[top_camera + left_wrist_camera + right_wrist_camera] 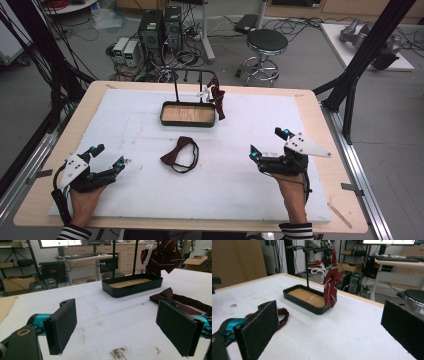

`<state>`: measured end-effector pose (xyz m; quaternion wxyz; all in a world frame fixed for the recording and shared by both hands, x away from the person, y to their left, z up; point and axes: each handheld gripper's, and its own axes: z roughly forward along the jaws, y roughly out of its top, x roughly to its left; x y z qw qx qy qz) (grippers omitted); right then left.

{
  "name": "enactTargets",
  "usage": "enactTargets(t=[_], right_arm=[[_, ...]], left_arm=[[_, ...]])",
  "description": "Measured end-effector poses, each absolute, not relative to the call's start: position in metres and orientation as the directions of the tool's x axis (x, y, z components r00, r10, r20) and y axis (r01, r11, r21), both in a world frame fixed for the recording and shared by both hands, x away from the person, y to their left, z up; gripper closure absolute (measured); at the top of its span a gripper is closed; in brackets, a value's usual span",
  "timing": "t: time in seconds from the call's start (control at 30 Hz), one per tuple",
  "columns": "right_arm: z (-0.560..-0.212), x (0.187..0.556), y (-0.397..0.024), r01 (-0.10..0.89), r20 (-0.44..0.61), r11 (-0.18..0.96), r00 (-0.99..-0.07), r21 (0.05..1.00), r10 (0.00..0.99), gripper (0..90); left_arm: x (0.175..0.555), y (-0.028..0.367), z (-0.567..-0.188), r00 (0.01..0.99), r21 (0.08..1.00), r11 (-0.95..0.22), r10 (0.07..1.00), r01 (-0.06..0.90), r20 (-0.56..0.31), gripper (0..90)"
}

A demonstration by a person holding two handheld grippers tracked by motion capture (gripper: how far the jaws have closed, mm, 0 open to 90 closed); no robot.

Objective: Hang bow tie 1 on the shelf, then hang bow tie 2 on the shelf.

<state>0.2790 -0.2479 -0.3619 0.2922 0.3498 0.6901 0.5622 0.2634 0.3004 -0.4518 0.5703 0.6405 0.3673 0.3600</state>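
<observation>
Progress of hanging bow ties on a stand. One striped bow tie point(218, 100) already hung from the crossbar of the black rack point(194, 75), draped over the far right corner of the rack's wood-floored tray point(165, 113); a second, plain maroon bow tie point(179, 154) with its looped strap lay flat on the white pad point(125, 125), not yet picked up, so roughly half of the work appeared done. The left claw point(106, 156) rested low at the near left, jaws wide apart and empty, with the maroon tie ahead of it and to its right, just past its right jaw in the left gripper view point(172, 296). The right claw point(269, 143) stood at the near right, jaws likewise spread wide with nothing between them; the tie lay ahead and to its left, partly behind its left jaw in the right gripper view point(283, 315). The remaining steps, as judged: seize the flat tie, lift it, and loop it over the bar. Open pad surrounded the tie on all sides, giving either claw a free approach. The tray wall and the rack's uprights lay well beyond the tie; the pad's edge and the counter point(320, 125) rim ran close outside the right claw, leaving little room there.
</observation>
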Motion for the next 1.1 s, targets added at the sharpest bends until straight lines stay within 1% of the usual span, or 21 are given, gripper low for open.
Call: enactTargets(t=[0.17,0.43,0.8,1.1], right_arm=[[-0.374,0.272,-0.25,0.139,-0.022,0.122,-0.565,0.983,0.825,0.5],[-0.38,0.267,-0.254,0.143,0.001,0.094,-0.557,0.985,0.831,0.5],[-0.378,0.266,-0.259,0.143,0.014,0.078,-0.554,0.987,0.833,0.5],[-0.371,0.271,-0.256,0.154,-0.005,0.115,-0.575,0.981,0.818,0.6]], left_arm=[[0.263,0.3,-0.452,0.471,0.995,-0.08,0.881,0.06,0.042,17.3],[0.263,0.3,-0.452,0.469,0.995,-0.08,0.882,0.058,0.043,17.3],[0.263,0.3,-0.452,0.468,0.995,-0.08,0.883,0.06,0.043,17.3],[0.264,0.3,-0.452,0.467,0.995,-0.075,0.883,0.062,0.038,17.3]])
